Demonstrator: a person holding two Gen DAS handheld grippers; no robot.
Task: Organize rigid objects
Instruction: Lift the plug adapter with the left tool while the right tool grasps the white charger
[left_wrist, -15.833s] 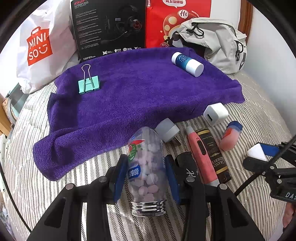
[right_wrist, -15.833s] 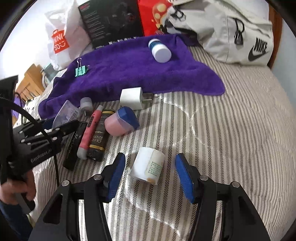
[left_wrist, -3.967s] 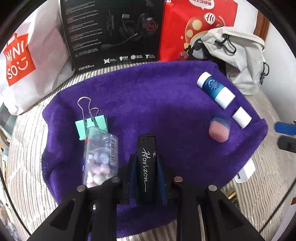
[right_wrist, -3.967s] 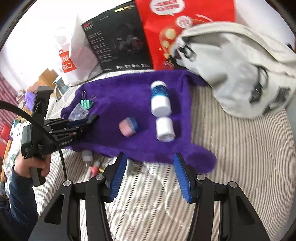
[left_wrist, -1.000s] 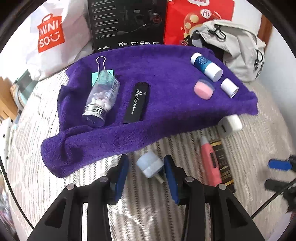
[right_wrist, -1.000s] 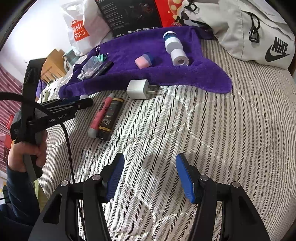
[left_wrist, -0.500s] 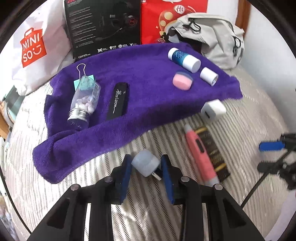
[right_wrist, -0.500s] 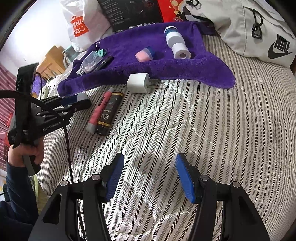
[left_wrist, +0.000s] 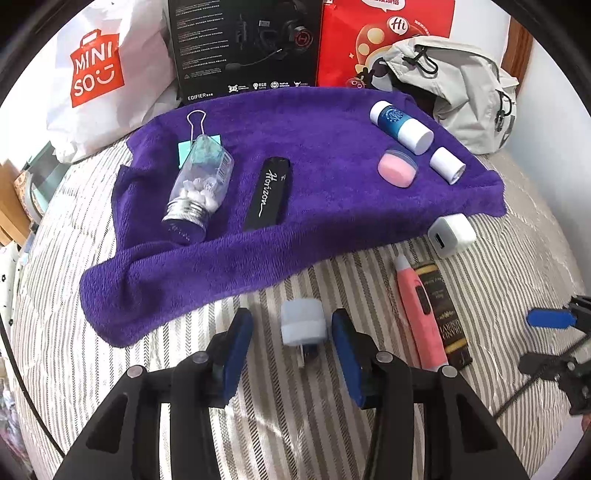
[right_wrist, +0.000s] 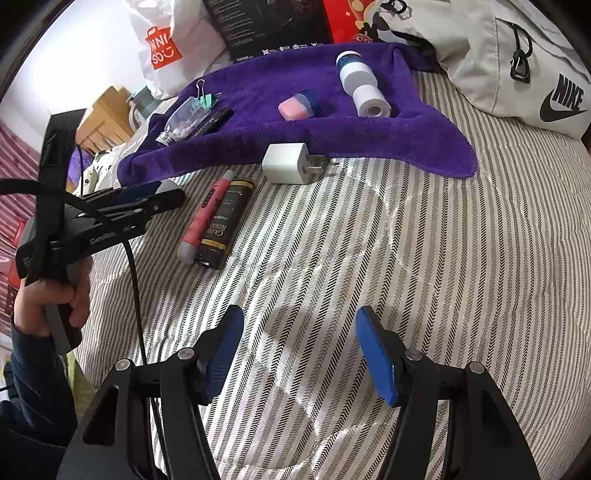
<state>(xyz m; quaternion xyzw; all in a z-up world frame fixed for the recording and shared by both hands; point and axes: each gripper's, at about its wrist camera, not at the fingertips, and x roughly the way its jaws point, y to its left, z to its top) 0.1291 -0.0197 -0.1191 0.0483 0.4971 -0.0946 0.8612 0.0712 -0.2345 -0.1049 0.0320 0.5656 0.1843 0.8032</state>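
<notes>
My left gripper is open low over the striped bedspread. A pale blue-grey plug adapter lies between its fingers with a gap on each side. On the purple towel lie a teal binder clip, a pill bottle, a black case, a blue-and-white bottle, a pink jar and a small white bottle. Off the towel lie a white charger, a pink pen-shaped tool and a black box. My right gripper is open and holds nothing.
Behind the towel stand a white shopping bag, a black headset box and a red bag. A grey backpack lies at the back right. Wooden furniture stands beyond the bed's left edge. A hand holds the left gripper.
The left gripper's fingers have spread wider, and the plug adapter now lies straight between them without touching either. The right gripper has hardly moved.
</notes>
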